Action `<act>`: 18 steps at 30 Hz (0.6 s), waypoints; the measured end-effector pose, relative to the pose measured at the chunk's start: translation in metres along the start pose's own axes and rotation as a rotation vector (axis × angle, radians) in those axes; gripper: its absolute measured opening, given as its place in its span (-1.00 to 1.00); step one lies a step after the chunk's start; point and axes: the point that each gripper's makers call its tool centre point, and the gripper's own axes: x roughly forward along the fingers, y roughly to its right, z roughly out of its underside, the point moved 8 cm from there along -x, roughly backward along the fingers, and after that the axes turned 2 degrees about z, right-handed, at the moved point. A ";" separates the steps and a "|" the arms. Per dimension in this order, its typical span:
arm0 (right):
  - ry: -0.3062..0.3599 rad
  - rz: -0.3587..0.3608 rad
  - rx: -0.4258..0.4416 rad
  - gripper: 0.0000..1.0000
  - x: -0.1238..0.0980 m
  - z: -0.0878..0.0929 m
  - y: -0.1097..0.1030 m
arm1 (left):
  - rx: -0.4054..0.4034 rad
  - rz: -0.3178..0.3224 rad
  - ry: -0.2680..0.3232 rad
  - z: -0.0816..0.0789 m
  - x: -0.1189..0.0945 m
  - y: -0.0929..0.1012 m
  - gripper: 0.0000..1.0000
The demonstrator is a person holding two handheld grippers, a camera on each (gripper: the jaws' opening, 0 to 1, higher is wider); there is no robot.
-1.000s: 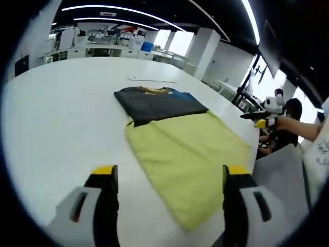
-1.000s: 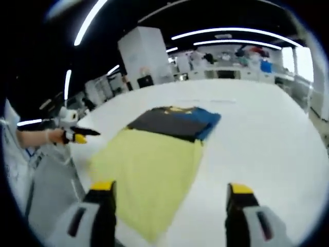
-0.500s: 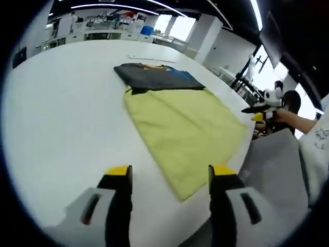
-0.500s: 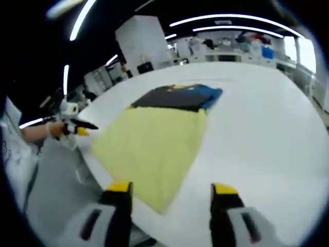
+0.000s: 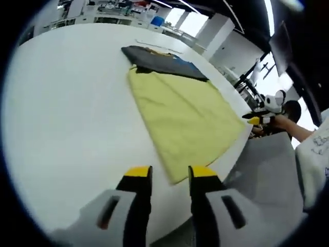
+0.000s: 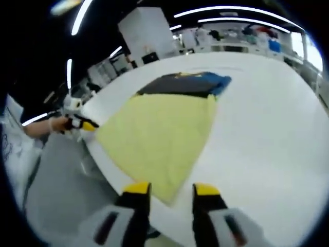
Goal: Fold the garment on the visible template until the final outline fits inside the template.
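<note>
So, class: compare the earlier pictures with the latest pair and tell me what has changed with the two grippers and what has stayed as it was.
Both the left gripper and the right gripper have narrowed their yellow-tipped jaws and moved in toward the near corner of the flat yellow cloth; a gap still shows between each pair, and neither has taken hold. The cloth and the folded dark garment beyond it lie unchanged on the white table.

The white bench [image 5: 67, 103] lies bare on both sides of the yellow template [image 5: 182, 116]; at its far end, the dark folded garment [image 5: 159, 59] blocks the way.
</note>
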 end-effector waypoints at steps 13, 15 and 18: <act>-0.024 -0.009 0.039 -0.66 0.008 0.010 -0.001 | -0.047 0.030 -0.006 0.005 0.004 0.000 -0.82; -0.038 -0.004 0.018 -0.71 0.010 0.011 -0.001 | -0.046 0.027 -0.008 0.006 0.005 -0.001 -0.88; -0.032 -0.007 0.039 -0.81 0.011 0.009 0.002 | -0.055 0.029 -0.011 0.007 0.006 -0.001 -0.95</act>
